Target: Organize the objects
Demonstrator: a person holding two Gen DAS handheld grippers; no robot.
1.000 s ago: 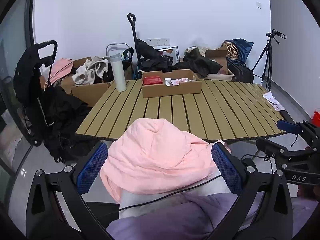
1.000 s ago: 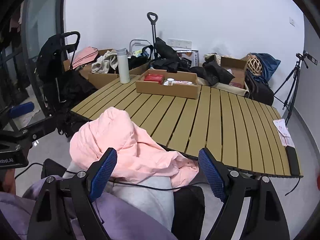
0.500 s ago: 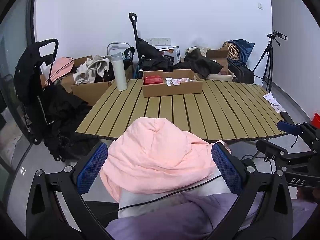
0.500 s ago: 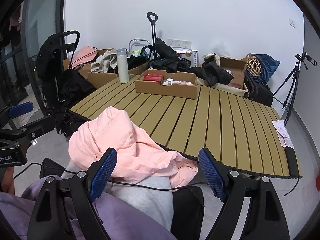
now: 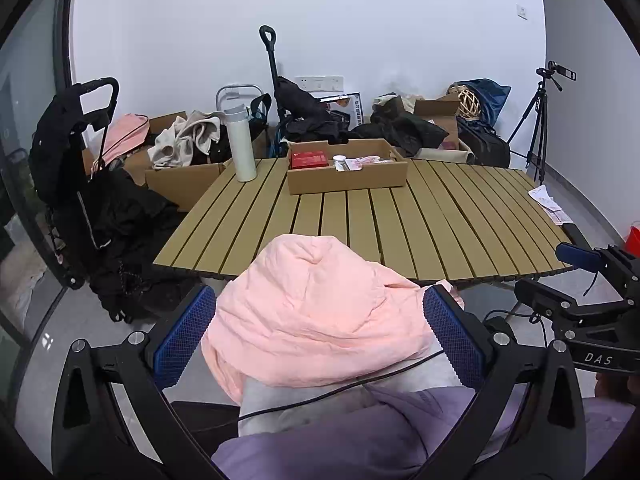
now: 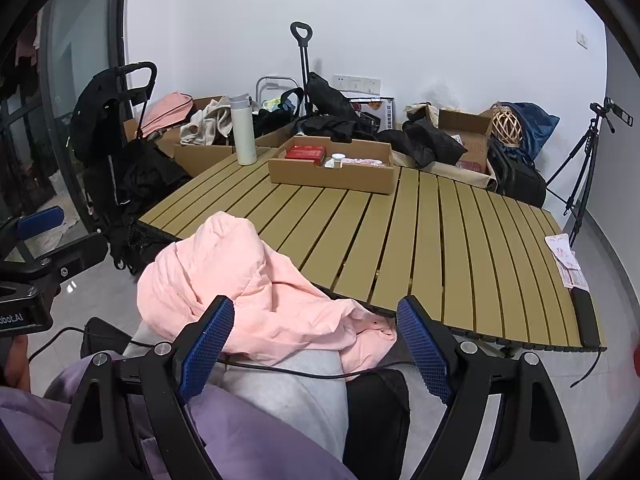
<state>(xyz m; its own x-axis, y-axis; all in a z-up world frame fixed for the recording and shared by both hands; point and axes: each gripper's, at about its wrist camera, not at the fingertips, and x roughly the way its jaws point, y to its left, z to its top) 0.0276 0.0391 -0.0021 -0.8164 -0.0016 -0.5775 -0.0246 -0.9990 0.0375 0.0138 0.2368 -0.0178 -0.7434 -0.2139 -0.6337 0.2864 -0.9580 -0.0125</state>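
Observation:
A crumpled pink garment (image 5: 320, 308) lies on the lap of a seated person, against the near edge of a slatted wooden table (image 5: 440, 220). My left gripper (image 5: 318, 336) is open, its blue pads on either side of the bundle. My right gripper (image 6: 316, 346) is open too, just in front of the garment (image 6: 240, 280), with nothing pressed between its pads. At the table's far side stands a shallow cardboard tray (image 5: 344, 186) holding a red box (image 5: 310, 159) and small items. A tall white bottle (image 5: 241, 144) stands to its left.
A black cable (image 6: 280, 368) runs across the lap. A black stroller (image 5: 72, 152) hung with dark clothes stands left of the table. Cardboard boxes of clothes and bags line the far wall. A tripod (image 5: 536, 128) stands at the right. Papers (image 6: 566, 256) lie at the table's right end.

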